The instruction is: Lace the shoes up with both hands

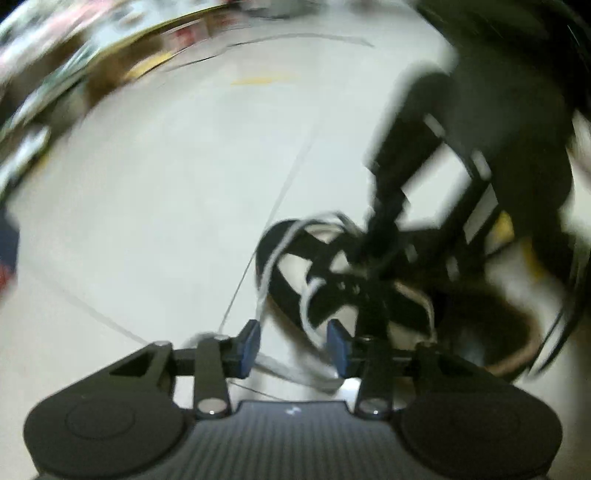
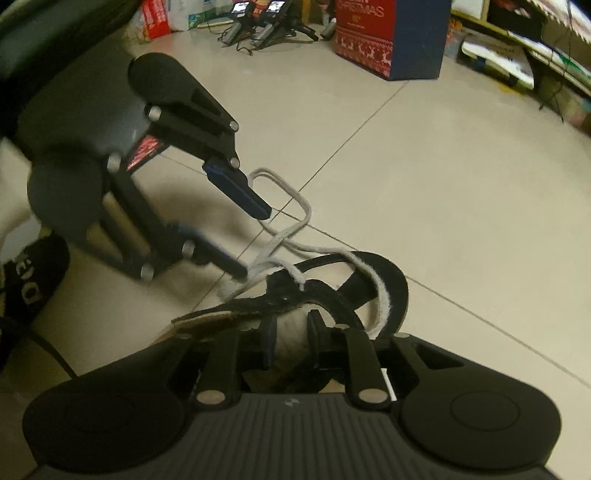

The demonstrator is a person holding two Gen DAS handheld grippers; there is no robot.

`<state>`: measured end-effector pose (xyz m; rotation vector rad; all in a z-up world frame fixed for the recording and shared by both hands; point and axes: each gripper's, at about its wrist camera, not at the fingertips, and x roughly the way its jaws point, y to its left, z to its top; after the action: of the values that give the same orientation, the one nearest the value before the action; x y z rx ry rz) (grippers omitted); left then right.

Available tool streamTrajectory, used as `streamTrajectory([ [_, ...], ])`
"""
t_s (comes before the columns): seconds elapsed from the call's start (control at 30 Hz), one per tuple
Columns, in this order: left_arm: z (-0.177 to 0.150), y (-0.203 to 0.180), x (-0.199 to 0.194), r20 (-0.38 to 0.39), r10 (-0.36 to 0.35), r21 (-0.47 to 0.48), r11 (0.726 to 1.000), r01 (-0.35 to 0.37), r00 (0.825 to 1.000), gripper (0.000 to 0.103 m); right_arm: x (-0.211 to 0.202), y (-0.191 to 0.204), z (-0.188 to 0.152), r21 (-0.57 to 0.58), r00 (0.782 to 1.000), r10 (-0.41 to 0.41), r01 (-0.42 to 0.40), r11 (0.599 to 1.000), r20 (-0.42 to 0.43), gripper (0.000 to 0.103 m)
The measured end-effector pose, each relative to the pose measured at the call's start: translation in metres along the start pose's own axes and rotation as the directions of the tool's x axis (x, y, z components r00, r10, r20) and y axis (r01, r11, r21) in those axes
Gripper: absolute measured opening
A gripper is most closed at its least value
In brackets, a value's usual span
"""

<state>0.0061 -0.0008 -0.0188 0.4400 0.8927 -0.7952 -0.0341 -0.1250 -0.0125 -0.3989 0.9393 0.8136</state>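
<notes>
A black-and-white shoe [image 2: 373,273] lies on the tiled floor, and its white lace [image 2: 295,195] loops loosely off it. In the right wrist view my left gripper [image 2: 251,240] hangs over the lace with its jaws apart, the pads clear of the lace. The blurred left wrist view shows the same left gripper [image 1: 293,343] open, a strand of lace [image 1: 306,314] running between its blue pads untouched. My right gripper [image 2: 291,332] sits low against the shoe's black eyelet flap [image 2: 280,302], pads a little apart and gripping nothing. It appears as a dark blur [image 1: 380,229] above the shoe [image 1: 291,254].
A red and blue Christmas box [image 2: 369,40] stands at the back, with other handheld devices [image 2: 258,26] and cables left of it. Shelving [image 2: 524,62] lines the right side. A black item with lettering [image 2: 33,280] lies at the left edge.
</notes>
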Motion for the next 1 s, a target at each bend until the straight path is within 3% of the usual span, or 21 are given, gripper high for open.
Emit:
streamTrajectory([
  [0.17,0.004,0.029,0.002,0.046,-0.062,-0.245,0.967,0.071,0.997,0.030,0.001,0.002,0.003,-0.033,1.000,-0.018,0.018,0.999,-0.012,0.017],
  [0.3,0.007,0.034,0.012,0.057,-0.106,-0.385,0.915,0.120,0.993,0.022,0.018,-0.001,-0.001,-0.037,0.999,-0.043,0.043,0.998,-0.014,0.017],
  [0.37,0.009,0.029,0.018,0.047,-0.113,-0.399,0.909,0.122,0.993,0.021,0.021,-0.002,-0.001,-0.039,0.999,-0.053,0.052,0.998,-0.011,0.017],
  [0.5,0.009,0.023,0.031,0.004,-0.102,-0.378,0.921,0.096,0.995,0.021,0.025,0.000,0.000,-0.042,0.998,-0.057,0.056,0.998,-0.011,0.017],
  [0.7,0.010,0.031,0.033,0.023,-0.108,-0.416,0.903,0.108,0.994,0.021,0.022,-0.002,-0.002,0.005,0.999,-0.044,0.044,0.999,-0.004,0.017],
  [0.87,0.013,0.028,0.036,0.004,-0.129,-0.406,0.906,0.119,0.992,0.021,0.023,-0.008,-0.002,0.052,1.000,-0.026,0.026,0.998,-0.004,0.016],
  [1.0,0.010,0.022,0.044,0.006,-0.125,-0.426,0.898,0.115,0.992,0.013,0.025,-0.012,-0.003,0.072,1.000,-0.008,0.009,0.997,-0.011,0.014],
])
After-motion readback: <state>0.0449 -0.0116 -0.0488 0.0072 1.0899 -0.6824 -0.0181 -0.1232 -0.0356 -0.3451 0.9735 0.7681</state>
